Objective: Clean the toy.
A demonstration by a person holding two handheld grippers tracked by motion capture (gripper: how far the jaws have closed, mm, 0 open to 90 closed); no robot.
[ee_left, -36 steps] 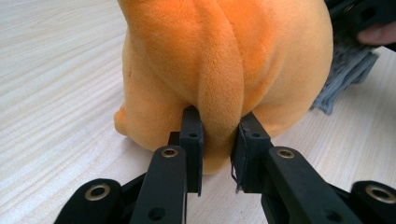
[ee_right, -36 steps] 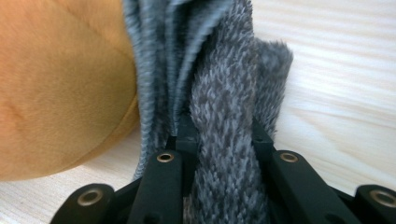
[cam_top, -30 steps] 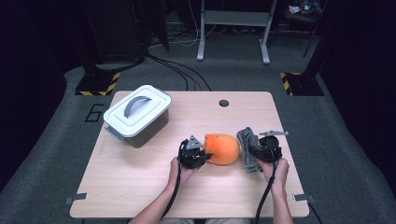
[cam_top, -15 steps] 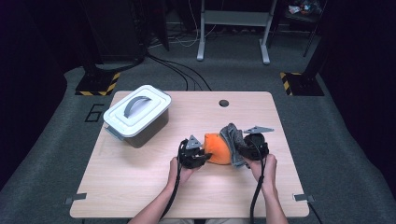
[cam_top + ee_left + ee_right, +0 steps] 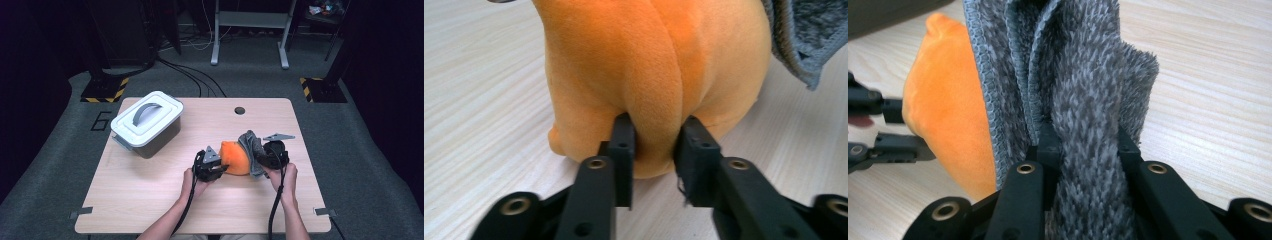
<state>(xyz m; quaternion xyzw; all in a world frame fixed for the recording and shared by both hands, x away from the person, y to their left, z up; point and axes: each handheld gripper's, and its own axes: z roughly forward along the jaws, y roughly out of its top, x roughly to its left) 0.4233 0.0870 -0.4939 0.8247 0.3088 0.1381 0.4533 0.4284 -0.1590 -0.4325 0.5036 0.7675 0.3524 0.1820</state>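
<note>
We have the orange plush (image 5: 235, 158) pinched in our left gripper (image 5: 655, 150) mid-table, and the grey cloth (image 5: 1088, 100), clamped in our right gripper (image 5: 1083, 145), lies against it; wiping looks barely begun

Orange plush toy (image 5: 235, 157); grey cloth (image 5: 252, 147); white-lidded box (image 5: 147, 124).
</note>
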